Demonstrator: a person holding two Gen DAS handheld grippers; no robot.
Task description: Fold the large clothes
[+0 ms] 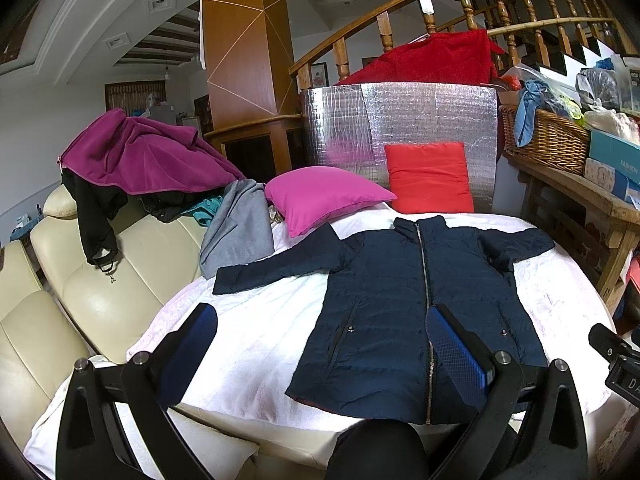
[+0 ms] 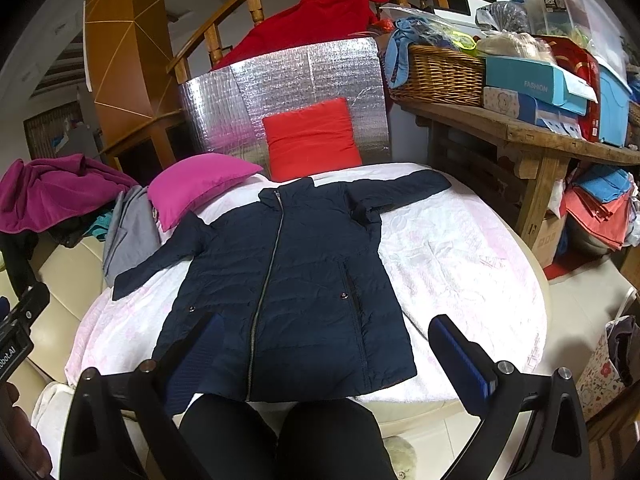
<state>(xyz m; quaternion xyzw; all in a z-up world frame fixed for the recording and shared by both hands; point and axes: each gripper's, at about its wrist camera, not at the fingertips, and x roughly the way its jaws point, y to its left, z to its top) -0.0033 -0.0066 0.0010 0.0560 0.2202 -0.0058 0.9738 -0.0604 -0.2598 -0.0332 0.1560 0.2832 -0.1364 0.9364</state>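
Jacket [image 1: 404, 312] lay flat, zipped, sleeves out; it looked puffy, light and slippery. Both tongs, left [image 1: 320, 356] and right [image 2: 324, 360], gaped wide, empty. Best pinched at a cuff.

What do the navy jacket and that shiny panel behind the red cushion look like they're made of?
Navy jacket: apparently smooth quilted synthetic, likely nylon or polyester, given its horizontal stitch lines, slight sheen and metal zip. Shiny panel: looks like silver foil-faced insulation, reflective with a fine grid texture.
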